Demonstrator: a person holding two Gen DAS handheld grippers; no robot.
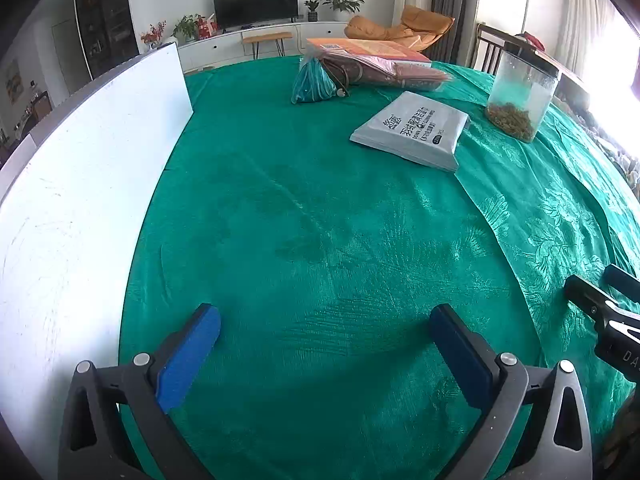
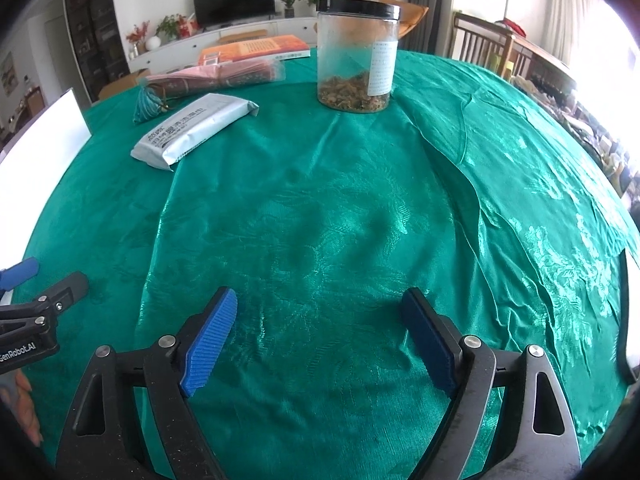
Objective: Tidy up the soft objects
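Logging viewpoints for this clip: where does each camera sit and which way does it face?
Left wrist: behind the open left tongs, angled down across the green cloth toward the grey packet; right tongs at the right edge.
Right wrist: behind the open right tongs, facing the jar; left tongs and fingers at the left edge.
Shared: cloth, packet, jar.

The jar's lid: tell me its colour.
Black; the jar's lid shows best in the right wrist view.

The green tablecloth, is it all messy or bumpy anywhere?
Yes. The green tablecloth has a raised fold running from beside the clear jar down toward the right edge, with crinkles on that side. Nothing is spilled: the jar stands upright with its lid on, and the grey packet lies flat.
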